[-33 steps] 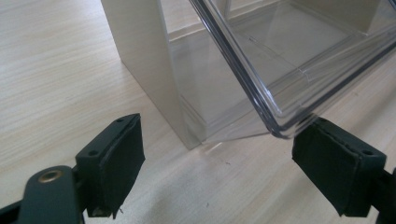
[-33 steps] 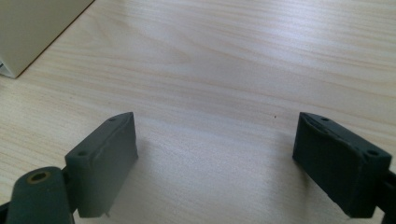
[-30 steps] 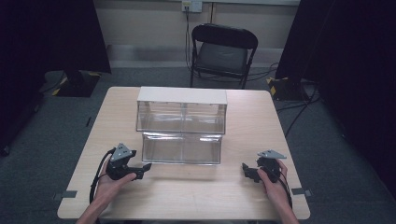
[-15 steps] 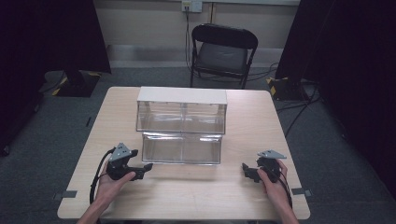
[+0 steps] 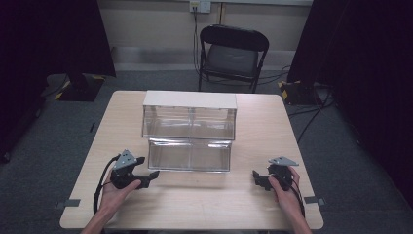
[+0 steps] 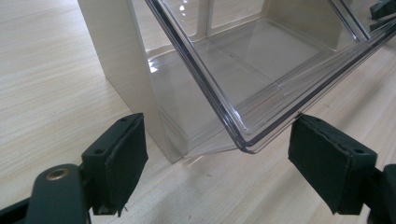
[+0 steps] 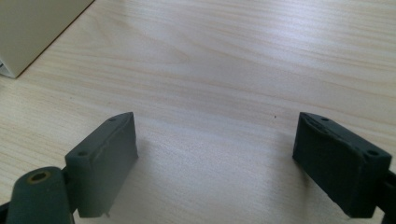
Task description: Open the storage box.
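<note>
On the left of the high view, the left gripper (image 5: 148, 176) rests low on the wooden table (image 5: 272, 131), held in the person's left hand (image 5: 116, 192), with its cable looping back toward the near edge. It sits just beside the near left corner of the clear drawer unit (image 5: 189, 129). In the left gripper view its jaws stand wide apart with nothing between the pads (image 6: 122, 161), and they point at that corner: the beige side wall of the unit rises just ahead, and the clear lower drawer (image 6: 261, 60) is tilted out toward the camera, its rounded front rim hanging above the table between and just beyond the pads, not touching either.

In the middle of the table the unit stands upright, a white top panel over two tiers of transparent bins; the lower tier juts forward toward the person. Behind the table a black folding chair (image 5: 233, 53) stands against the wall.

On the right, the right gripper (image 5: 257, 179) lies on the table in the person's right hand (image 5: 285, 192), near the front edge and well apart from the unit. In the right gripper view its jaws are spread wide over bare wood, gripping nothing, and a beige corner of the unit (image 7: 32, 28) shows at the upper left
</note>
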A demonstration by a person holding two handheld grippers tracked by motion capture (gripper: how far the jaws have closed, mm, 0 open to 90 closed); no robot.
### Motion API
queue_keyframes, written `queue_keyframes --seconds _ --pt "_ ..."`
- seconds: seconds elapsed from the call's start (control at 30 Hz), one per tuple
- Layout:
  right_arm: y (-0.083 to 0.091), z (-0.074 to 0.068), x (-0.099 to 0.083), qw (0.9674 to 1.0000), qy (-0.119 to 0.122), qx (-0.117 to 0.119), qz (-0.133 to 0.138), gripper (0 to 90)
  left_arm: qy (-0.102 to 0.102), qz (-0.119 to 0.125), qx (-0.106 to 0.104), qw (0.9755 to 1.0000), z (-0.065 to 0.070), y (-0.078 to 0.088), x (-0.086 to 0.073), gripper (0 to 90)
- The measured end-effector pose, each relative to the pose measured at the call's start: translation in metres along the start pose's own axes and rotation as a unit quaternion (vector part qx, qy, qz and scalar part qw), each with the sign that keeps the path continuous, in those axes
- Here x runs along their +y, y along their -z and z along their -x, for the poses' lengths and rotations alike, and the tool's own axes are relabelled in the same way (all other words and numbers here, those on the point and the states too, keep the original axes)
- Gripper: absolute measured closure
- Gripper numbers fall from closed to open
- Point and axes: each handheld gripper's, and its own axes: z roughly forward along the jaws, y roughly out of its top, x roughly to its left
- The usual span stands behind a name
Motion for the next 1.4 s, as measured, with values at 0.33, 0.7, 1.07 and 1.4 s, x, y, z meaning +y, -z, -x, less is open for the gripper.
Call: queue_keyframes --seconds 0.33,0.7,1.07,1.4 --pt "0.0 0.0 0.0 1.0 0.0 0.0 0.0 12.9 -0.002 0.001 0.002 1.0 -0.0005 0.0013 -0.0009 20.1" --pt "0.0 0.0001 0.0 1.0 0.001 0.0 0.0 12.9 0.0 0.006 0.001 1.0 -0.001 0.0032 -0.0011 17.8" --pt "0.0 0.0 0.0 1.0 0.0 0.0 0.0 13.0 -0.002 0.017 -0.004 0.9998 -0.0009 0.0062 -0.0009 17.5" --pt "0.0 0.0001 0.0 1.0 0.001 0.0 0.0 12.9 -0.002 0.018 -0.006 0.9998 -0.0001 0.0066 -0.0001 17.2"
